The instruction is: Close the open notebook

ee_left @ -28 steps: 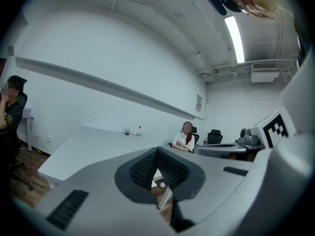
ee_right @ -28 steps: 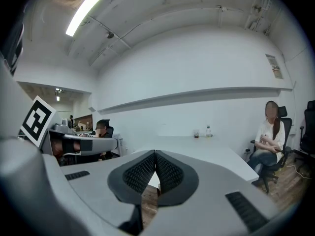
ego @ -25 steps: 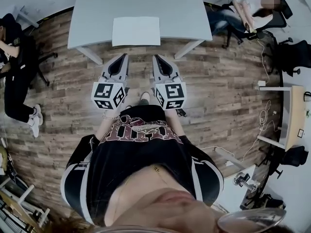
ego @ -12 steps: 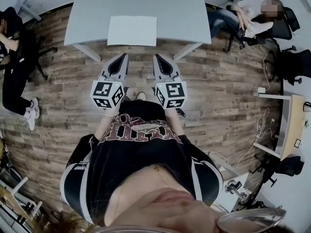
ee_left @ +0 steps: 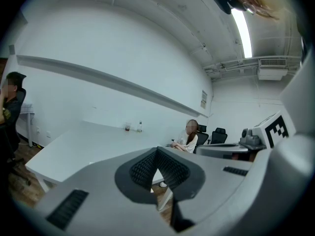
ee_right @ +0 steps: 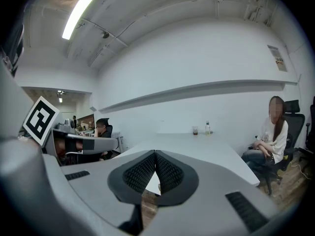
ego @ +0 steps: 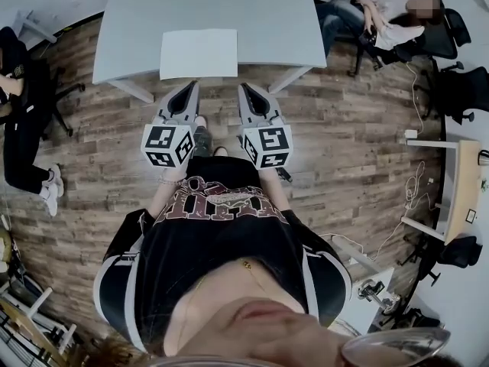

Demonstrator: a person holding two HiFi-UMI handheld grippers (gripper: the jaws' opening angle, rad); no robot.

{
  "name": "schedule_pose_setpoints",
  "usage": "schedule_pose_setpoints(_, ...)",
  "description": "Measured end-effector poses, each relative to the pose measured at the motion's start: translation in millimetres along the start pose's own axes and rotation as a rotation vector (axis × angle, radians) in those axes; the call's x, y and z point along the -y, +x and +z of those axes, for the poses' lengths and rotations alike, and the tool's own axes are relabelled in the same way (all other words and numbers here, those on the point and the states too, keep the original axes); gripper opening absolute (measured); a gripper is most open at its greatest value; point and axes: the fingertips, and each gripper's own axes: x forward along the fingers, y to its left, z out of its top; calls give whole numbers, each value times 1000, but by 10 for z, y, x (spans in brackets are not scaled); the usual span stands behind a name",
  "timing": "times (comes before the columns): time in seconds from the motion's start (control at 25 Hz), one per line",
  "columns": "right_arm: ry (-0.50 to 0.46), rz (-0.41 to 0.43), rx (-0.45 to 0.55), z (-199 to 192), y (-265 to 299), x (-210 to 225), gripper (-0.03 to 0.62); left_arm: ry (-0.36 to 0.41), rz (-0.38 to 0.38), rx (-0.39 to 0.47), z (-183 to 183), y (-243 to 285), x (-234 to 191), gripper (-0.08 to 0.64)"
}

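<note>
The notebook (ego: 199, 53) lies as a flat white rectangle on the grey table (ego: 283, 21), close to the table's near edge. It is ahead of both your grippers and touches neither. Your left gripper (ego: 191, 89) points at the notebook's middle and your right gripper (ego: 246, 90) lines up with its right edge. Both tips are short of the table edge, over the wood floor (ego: 344, 144). In the left gripper view the ribbed fingers (ee_left: 142, 168) meet at their tips with nothing between them, and in the right gripper view the fingers (ee_right: 140, 173) are pressed together the same way, also empty. The head view gives you the notebook's outline and its place on the table, which the low, nearly level gripper views do not show clearly. Those views show the far end of the table instead, where a cup (ee_right: 195, 130) and a small bottle (ee_right: 207, 128) stand well beyond the notebook. The tabletop around the notebook is bare grey on both sides and behind it. Slanted table legs (ego: 294, 76) splay out under the near corners. A seated person (ego: 390, 21) is off to your right, and another person (ego: 19, 90) is at the left, both well clear of the table's near edge.
</note>
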Motion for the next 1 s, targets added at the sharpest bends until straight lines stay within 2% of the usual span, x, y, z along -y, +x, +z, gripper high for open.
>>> schedule_pose_setpoints(0.52,10,-88,24,292,786,378,18,11,-81,-6,312,777,-476,38)
schedule_pose_setpoints(1.0,12,-151,-4,334,1377,620,18,15,-154,-32,450,1370,-843,38)
